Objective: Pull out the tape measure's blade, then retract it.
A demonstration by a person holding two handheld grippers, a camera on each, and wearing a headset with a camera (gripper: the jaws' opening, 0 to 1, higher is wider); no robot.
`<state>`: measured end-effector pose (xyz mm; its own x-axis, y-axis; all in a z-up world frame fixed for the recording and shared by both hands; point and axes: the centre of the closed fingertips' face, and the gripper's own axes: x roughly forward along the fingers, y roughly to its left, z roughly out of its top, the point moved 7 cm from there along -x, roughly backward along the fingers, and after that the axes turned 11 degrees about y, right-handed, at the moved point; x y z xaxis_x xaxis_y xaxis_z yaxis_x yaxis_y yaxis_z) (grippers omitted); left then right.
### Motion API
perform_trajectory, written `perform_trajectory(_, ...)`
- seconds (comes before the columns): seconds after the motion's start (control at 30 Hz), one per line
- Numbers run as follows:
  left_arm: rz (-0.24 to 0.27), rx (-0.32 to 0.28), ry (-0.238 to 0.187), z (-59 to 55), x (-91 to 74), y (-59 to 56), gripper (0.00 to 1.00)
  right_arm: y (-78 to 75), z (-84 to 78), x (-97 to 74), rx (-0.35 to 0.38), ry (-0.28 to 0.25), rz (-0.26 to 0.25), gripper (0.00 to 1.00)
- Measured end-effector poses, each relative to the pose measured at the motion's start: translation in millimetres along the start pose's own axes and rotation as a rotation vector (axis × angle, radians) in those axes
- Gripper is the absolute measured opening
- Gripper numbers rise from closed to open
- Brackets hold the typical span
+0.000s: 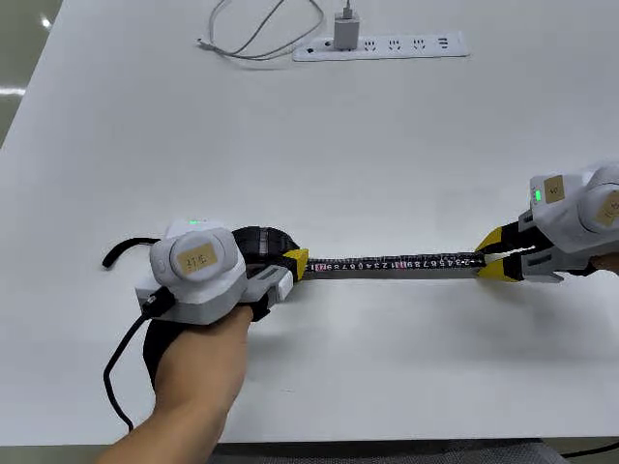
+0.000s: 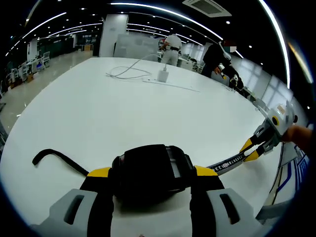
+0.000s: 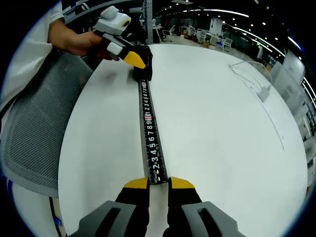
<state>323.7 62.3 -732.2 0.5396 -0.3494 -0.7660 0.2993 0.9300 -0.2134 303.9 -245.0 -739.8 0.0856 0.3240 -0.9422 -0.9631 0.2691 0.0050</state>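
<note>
A black tape measure case (image 1: 263,247) (image 2: 150,170) lies on the white table with my left gripper (image 1: 290,263) (image 2: 150,173) shut on it. Its dark numbered blade (image 1: 392,263) (image 3: 150,140) (image 2: 228,162) runs out flat along the table to the right. My right gripper (image 1: 493,254) (image 3: 158,183) is shut on the blade's end. In the right gripper view the case (image 3: 143,59) sits far up the blade, held by the left gripper (image 3: 132,55). A black wrist strap (image 1: 126,250) (image 2: 57,159) trails off the case to the left.
A white power strip (image 1: 382,45) with a plugged-in charger (image 1: 346,28) and coiled white cable (image 1: 256,29) lies at the table's far edge. A grey mesh chair (image 3: 39,143) stands by the near edge. People stand beyond the table (image 2: 173,47).
</note>
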Motion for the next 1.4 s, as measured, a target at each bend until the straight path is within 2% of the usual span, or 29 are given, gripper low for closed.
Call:
perform_trajectory(0.3, -0.007, 0.001, 0.002, -0.1, -0.1, 0.7, 0.58, -3.0, 10.0, 1.6, 0.004, -0.019, -0.005, 0.09)
perform_trajectory(1.0, -0.02, -0.001, 0.002, 0.1, -0.6, 1.4, 0.59, -5.1, 29.4, 12.4, -0.001, -0.049, 0.021, 0.09)
perform_trajectory(1.4, -0.025, -0.004, 0.0, 0.2, -0.6, 2.2, 0.59, -3.5, 46.3, 20.3, -0.007, -0.072, 0.041, 0.09)
